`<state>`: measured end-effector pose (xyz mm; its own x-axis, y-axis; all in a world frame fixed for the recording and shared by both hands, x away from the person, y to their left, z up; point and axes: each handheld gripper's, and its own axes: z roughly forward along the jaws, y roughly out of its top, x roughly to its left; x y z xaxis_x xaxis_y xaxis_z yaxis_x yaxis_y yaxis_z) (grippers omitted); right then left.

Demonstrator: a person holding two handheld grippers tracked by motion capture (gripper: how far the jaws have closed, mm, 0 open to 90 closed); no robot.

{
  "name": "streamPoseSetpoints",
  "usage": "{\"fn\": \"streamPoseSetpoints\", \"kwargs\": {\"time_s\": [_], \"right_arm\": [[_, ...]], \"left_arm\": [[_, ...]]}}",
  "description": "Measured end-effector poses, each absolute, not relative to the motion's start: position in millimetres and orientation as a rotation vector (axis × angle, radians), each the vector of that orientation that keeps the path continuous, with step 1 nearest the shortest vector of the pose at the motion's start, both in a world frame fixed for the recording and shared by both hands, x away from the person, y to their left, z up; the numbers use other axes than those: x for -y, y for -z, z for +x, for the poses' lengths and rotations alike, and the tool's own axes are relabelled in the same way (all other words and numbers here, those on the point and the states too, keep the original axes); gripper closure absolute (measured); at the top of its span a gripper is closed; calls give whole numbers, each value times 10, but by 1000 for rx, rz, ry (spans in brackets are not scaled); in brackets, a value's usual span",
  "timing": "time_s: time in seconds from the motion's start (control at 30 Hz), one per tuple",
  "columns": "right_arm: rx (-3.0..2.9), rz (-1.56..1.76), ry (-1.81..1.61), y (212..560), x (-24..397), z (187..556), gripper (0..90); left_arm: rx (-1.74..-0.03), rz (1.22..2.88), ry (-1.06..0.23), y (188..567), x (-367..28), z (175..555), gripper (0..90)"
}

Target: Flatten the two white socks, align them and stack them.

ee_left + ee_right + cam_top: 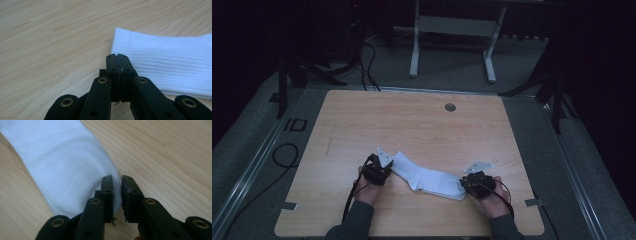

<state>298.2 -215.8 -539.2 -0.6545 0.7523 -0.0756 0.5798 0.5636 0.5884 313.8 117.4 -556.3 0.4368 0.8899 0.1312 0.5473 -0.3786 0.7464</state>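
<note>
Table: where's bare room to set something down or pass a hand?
Free: the whole far half of the table, from the sock up to the round grommet, plus the left and right edge strips outside each hand. Crowded: the near strip, where the left tongs and right tongs sit at the sock's two ends.

dim room, grey carpet floor (447, 70); white table frame (455, 30), black cables (369, 60)

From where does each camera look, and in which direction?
High view: above the person's side, looking forward and down on the table; forearms, left gripper, right gripper.
Left gripper view: along its shut jaws at the sock cuff.
Right gripper view: along slightly parted jaws at the sock's other end.
All share the sock.
</note>
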Motion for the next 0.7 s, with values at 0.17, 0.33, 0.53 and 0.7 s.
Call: {"fn": "streamPoseSetpoints", "kwargs": {"time_s": [0.17,0.33,0.53,0.7], "right_arm": [[-2472,1116,-757,5434,2190,3027,775],[-2436,1139,-768,5429,2221,3069,675],[-2364,1154,-902,5290,2302,3051,589],[-2344,1177,-930,5272,2382,3076,561]], "left_arm": [[-1242,2073,-655,5540,-1195,3081,882],[-1250,2052,-619,5506,-1247,2997,791],[-1263,1949,-589,5421,-1372,2980,672],[-1277,1921,-575,5392,-1424,2991,663]]}}
